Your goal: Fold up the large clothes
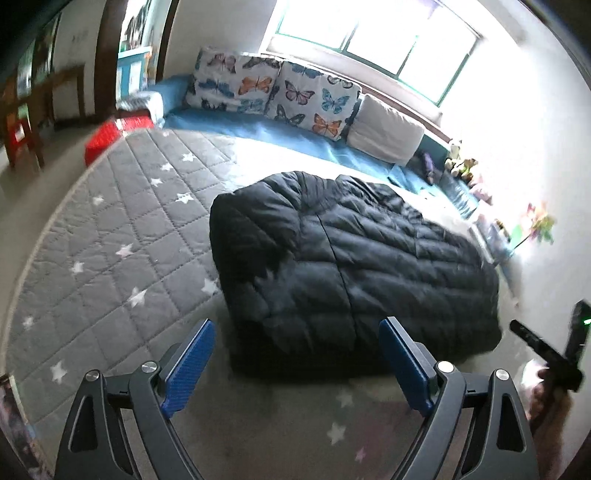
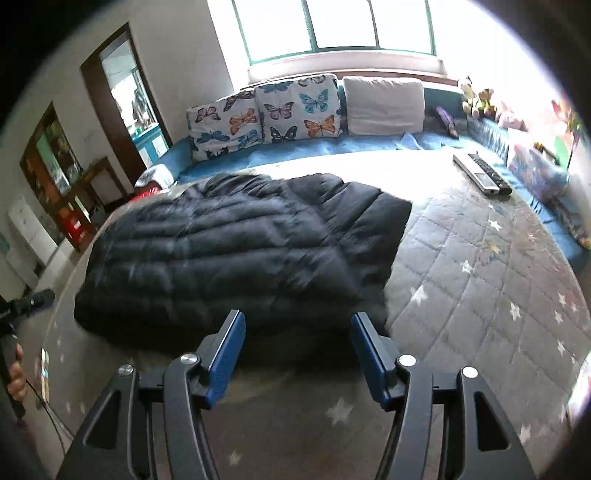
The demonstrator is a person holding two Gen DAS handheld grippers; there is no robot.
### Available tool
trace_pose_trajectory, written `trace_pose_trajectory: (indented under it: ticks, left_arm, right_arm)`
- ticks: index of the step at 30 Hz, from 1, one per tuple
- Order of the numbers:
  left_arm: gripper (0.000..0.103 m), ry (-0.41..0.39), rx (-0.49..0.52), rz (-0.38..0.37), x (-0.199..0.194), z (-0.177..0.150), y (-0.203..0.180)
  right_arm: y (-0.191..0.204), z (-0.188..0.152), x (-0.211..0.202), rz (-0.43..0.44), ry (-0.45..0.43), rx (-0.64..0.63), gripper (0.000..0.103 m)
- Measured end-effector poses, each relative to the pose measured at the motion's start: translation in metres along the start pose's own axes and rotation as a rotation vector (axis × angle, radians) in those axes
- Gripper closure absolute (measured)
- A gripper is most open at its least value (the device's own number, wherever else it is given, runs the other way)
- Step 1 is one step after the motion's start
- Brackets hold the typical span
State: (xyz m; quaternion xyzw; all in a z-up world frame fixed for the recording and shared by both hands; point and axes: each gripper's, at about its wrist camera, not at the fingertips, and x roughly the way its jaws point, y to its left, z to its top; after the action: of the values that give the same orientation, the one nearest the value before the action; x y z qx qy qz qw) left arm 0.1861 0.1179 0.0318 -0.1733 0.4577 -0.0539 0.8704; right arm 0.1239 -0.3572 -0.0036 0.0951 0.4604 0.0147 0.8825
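We see the black puffer jacket point(image 1: 343, 266) lying folded into a thick, roughly rectangular bundle on the grey quilted mat point(image 1: 122, 229) with its white stars. From the left wrist view it sits just beyond the gripper tips and toward the right; from the right wrist view it lies just ahead and toward the left.

Our left gripper point(image 1: 297, 363) hovers at the near edge of the jacket with its blue pads spread wide and nothing between them. Our right gripper point(image 2: 298, 350) is also parted, about halfway, its jaws empty and clear of the fabric.

On the far side of the mat, two butterfly cushions point(image 2: 266, 114) and a plain white cushion point(image 2: 384, 105) lean against the wall under a bright window point(image 2: 332, 26), on blue bedding point(image 2: 332, 147). A remote control point(image 2: 480, 173) lies on the far right part of the mat. At the far left stands a red stool point(image 1: 101, 142).
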Motion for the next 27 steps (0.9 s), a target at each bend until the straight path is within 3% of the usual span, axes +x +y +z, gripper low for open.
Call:
trace_pose_trajectory:
  ticks: [6,10,13,18,23,27]
  left_arm:
    - [0.004,0.047,-0.148,-0.145,0.041,0.035,0.047]
    - [0.004,0.107,-0.225,-0.220,0.079,0.042,0.071]
    - [0.004,0.129,-0.273,-0.227,0.100,0.044,0.084]
    - [0.001,0.169,-0.329,-0.317,0.127,0.047,0.095]
    - [0.000,0.232,-0.374,-0.388,0.154,0.049,0.096]
    - [0.000,0.266,-0.316,-0.368,0.161,0.055,0.085]
  right_arm:
    - [-0.054,0.026,0.052,0.076,0.115,0.129,0.033]
    - [-0.078,0.027,0.085,0.234,0.172,0.229,0.024]
    - [-0.085,0.028,0.101,0.330,0.195,0.272,0.015]
    - [-0.083,0.028,0.124,0.460,0.252,0.297,0.011]
    - [-0.075,0.027,0.128,0.498,0.292,0.303,0.009]
    - [-0.072,0.037,0.133,0.510,0.329,0.256,0.006]
